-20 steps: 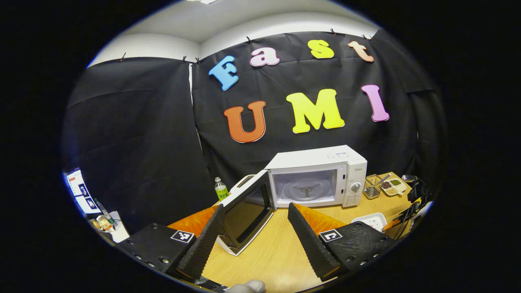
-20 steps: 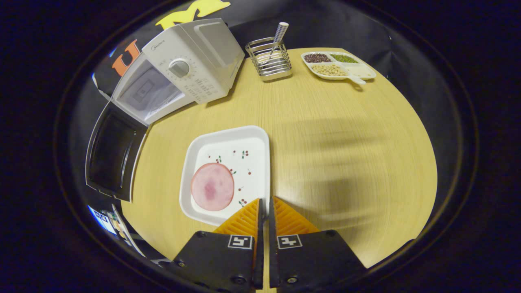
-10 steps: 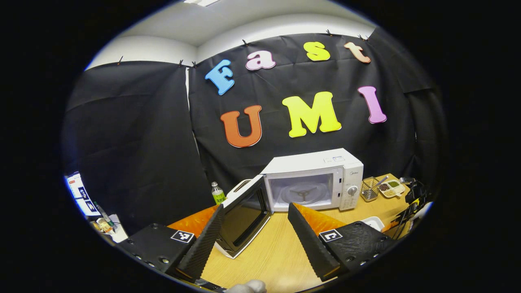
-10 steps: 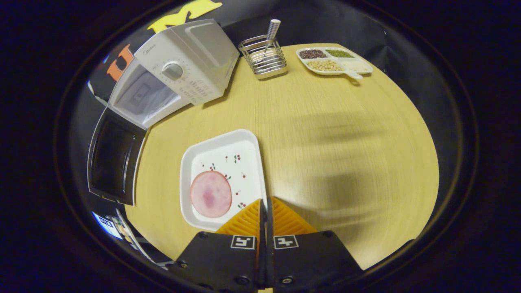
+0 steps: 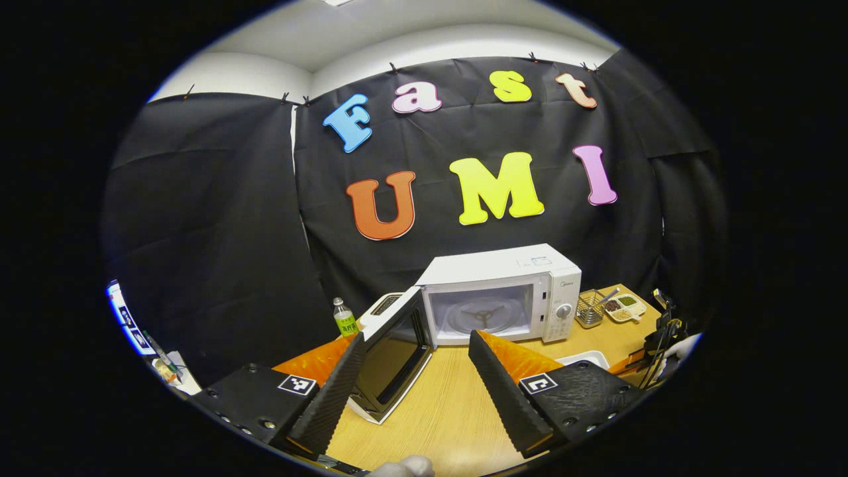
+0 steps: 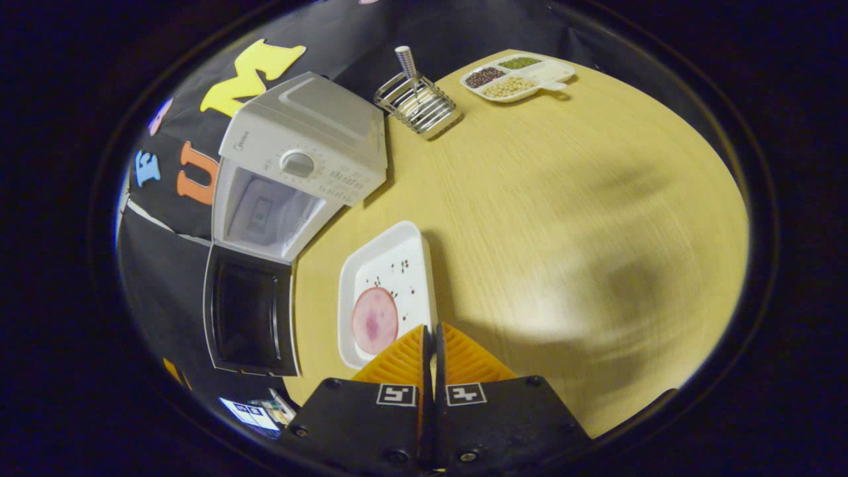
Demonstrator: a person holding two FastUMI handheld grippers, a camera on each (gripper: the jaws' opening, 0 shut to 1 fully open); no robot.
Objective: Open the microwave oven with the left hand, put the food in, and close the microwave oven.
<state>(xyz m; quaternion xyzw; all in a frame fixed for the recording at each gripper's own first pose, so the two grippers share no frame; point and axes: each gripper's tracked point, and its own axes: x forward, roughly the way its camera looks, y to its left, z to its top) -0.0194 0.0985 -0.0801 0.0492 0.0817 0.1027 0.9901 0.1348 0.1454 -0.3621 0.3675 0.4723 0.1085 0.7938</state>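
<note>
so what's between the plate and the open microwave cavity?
Right gripper view: bare table only. The plate with its meat slice sits beside the open microwave, nothing in the gap.

In the left gripper view, the white plate (image 5: 584, 360) at four o'clock is largely hidden behind a finger. In the right gripper view, its near corner is covered by the right gripper (image 6: 434, 329); contact cannot be judged.
</note>
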